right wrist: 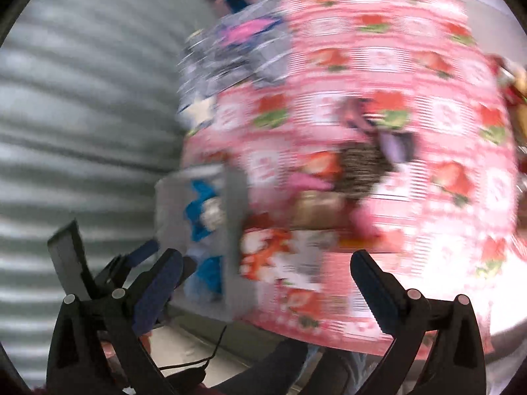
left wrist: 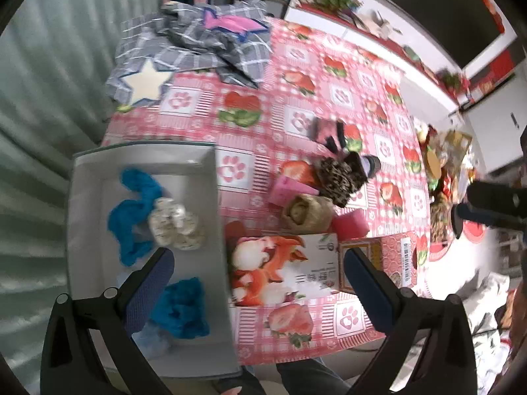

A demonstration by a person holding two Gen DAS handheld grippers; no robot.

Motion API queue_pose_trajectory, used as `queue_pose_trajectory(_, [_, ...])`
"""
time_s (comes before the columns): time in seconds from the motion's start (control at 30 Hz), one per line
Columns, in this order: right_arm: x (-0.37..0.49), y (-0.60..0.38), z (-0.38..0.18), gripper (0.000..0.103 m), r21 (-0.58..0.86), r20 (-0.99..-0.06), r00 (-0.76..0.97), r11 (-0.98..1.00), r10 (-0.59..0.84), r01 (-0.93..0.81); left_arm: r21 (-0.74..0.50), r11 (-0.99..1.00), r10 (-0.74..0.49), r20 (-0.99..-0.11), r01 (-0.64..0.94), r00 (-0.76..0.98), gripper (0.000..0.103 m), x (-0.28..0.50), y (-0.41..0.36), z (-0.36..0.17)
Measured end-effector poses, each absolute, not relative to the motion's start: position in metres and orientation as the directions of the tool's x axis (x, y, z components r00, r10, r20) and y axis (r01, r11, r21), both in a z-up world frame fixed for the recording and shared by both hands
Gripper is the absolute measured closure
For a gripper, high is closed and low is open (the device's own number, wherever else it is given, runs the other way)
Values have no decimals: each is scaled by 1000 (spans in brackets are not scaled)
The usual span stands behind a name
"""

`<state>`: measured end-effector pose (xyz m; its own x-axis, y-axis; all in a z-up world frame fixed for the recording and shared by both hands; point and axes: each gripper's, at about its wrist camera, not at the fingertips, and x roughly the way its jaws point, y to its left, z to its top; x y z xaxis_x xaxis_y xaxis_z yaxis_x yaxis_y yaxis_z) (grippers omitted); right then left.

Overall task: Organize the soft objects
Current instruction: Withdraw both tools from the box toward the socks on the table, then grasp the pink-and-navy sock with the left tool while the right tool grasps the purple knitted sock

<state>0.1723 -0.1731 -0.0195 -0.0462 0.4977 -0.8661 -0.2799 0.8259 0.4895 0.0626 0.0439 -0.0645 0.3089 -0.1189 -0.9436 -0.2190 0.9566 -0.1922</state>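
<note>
Blurring right view, grey bin [right wrist: 235, 197] edge-cropped

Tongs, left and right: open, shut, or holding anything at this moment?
Left tongs: open, nothing between the pads, above the grey bin edge.
Right tongs: open, empty; view badly blurred.

Strawberry-print pink tablecloth [left wrist: 329, 75], printed carton [left wrist: 283, 270] near its front edge, corrugated grey wall [left wrist: 39, 115] beside it.
</note>
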Motion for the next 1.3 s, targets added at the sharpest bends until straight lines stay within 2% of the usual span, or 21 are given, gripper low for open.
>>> queue_pose_trajectory(0.17, [198,-230,-52,0,430,-901,-25,887,433,-169,-160,967,-106,-961,-200,257,0,88,16,-82])
queue_pose_trajectory(0.33, [230,-244,-106,0,359,-933,-63,920,353,-158,-148,968,-103,-970,-204,219,0,113,2,-94])
queue_pose_trajectory(0.57, [287,-218,-186,0,323,-946,-79,931,314,-171,-120,968,-86,-984,-219,159,0,164,-7,-114])
queue_pose_trajectory(0.8, [312,-187,-247,0,239,-970,-105,941,219,-240,-66,985,-52,-994,-162,94,0,221,-20,-141])
queue_pose_trajectory(0.9, [312,-194,-260,0,173,-984,-87,950,155,-260,-70,988,-59,-995,-137,77,0,249,-31,-153])
queue_pose_trajectory(1.13, [304,-286,-266,0,129,-991,-49,987,125,-92,-70,997,-69,-997,-27,34,0,314,-73,-191])
queue_pose_trajectory(1.3, [296,-320,-256,0,229,-973,-6,972,229,-53,-35,999,-34,-999,-27,13,0,342,-85,-223])
